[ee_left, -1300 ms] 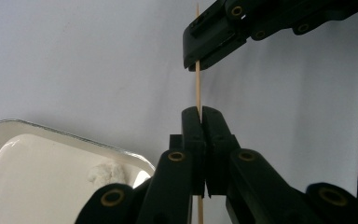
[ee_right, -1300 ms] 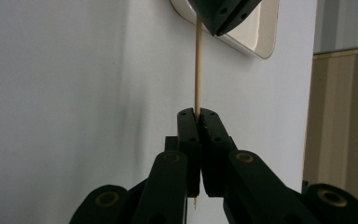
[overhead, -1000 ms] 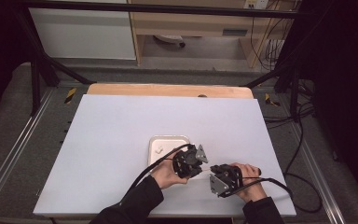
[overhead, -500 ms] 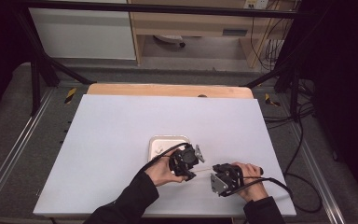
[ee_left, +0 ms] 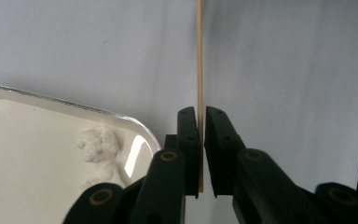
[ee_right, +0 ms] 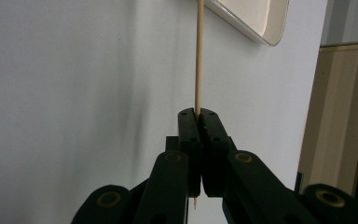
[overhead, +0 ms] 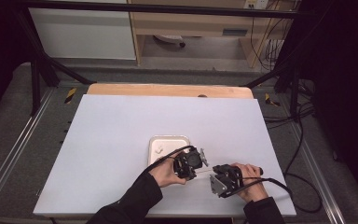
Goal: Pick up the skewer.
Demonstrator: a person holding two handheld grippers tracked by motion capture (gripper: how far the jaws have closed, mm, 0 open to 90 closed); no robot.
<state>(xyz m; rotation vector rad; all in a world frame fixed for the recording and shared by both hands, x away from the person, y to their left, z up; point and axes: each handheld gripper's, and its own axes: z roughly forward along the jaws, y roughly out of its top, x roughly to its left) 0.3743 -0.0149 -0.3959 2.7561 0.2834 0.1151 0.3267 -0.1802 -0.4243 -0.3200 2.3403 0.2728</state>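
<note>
right gripper jaws pressed together, pinching thin wooden skewer near one end. left gripper jaws narrowly parted around same skewer (contact unclear). skewer spans gap between grippers above white table. white tray at 10 o'clock of left gripper, holds white lump.
</note>
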